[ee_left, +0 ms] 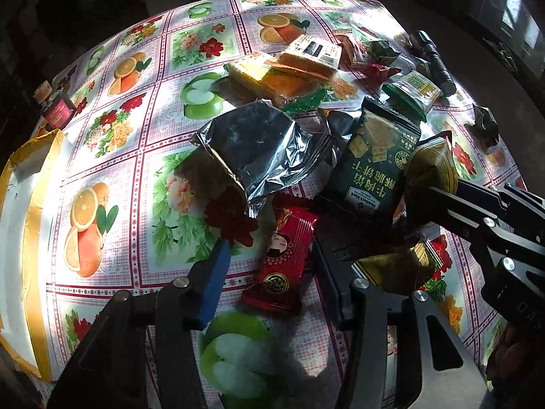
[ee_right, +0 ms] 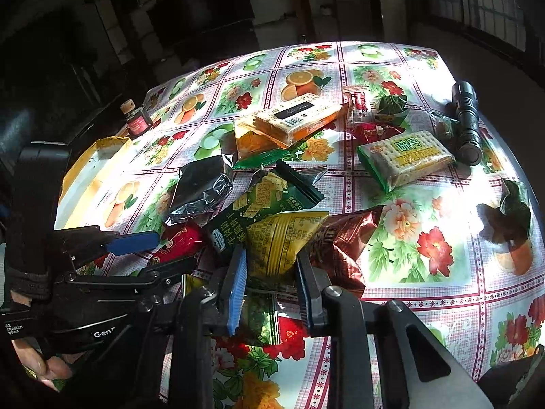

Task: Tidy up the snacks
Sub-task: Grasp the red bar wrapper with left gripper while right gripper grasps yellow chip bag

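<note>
Left wrist view, left edge: white tray with yellow rim (ee_left: 32,184), small dark red-labelled bottle with cork cap (ee_left: 56,107) above it at upper left. Worktop covered by glossy fruit-and-flower oilcloth (ee_left: 143,78). Lower centre: left gripper (ee_left: 269,272), fingers spread wide, blue-padded finger (ee_left: 214,279) on the left, nothing pinched; red snack packet with cartoon face (ee_left: 282,259) lies flat on the oilcloth between them. Above it a crumpled silver foil bag (ee_left: 252,150), then dark green cracker bag (ee_left: 371,160). Orange-and-yellow biscuit packs (ee_left: 289,68) in upper centre. Black flashlight (ee_left: 432,61) at upper right.

Right wrist view, lower centre: right gripper (ee_right: 272,272), fingers pinching a yellow-gold snack pouch (ee_right: 282,238), which sits in the pile just right of the dark green cracker bag. Brown foil bag (ee_right: 344,248) touching the pouch on the right. Green-wrapped cracker pack (ee_right: 405,160) in right centre, near the flashlight.
</note>
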The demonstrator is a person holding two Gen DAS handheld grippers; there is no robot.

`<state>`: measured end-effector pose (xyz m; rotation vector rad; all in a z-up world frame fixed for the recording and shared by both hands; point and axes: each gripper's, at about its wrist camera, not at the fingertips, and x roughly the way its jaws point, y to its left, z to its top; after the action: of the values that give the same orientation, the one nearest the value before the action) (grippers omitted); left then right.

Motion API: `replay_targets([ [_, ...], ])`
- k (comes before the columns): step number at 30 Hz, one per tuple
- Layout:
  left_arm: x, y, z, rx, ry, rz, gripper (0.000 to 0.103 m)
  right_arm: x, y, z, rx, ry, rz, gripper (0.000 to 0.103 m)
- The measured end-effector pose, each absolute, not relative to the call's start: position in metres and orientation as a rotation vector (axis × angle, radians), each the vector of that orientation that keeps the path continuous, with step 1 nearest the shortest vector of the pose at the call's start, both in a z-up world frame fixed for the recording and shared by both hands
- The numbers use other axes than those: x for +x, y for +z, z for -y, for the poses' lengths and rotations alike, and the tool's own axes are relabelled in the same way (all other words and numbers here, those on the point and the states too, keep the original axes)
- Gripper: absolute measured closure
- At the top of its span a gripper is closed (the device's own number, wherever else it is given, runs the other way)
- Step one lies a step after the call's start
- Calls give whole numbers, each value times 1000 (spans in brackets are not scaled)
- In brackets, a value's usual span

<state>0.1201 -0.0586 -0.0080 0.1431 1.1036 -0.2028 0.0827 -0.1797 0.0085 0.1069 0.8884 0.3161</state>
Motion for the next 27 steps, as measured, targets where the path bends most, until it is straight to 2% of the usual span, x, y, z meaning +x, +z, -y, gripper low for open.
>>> replay_targets([
  [2, 119, -7, 60, 138, -215, -1104, 76, 81, 9, 182, 121, 330, -885, 77],
  [3, 117, -7, 60, 140, -211, -1104, 80, 80, 10, 183, 133, 337, -880, 77],
  [14, 77, 15, 19, 2, -197, -1069, 82, 49, 36, 187, 169, 381, -809, 77],
  [27, 31, 43, -43, -68, -47, -999, 82, 28, 42, 136, 116, 501, -808, 77],
])
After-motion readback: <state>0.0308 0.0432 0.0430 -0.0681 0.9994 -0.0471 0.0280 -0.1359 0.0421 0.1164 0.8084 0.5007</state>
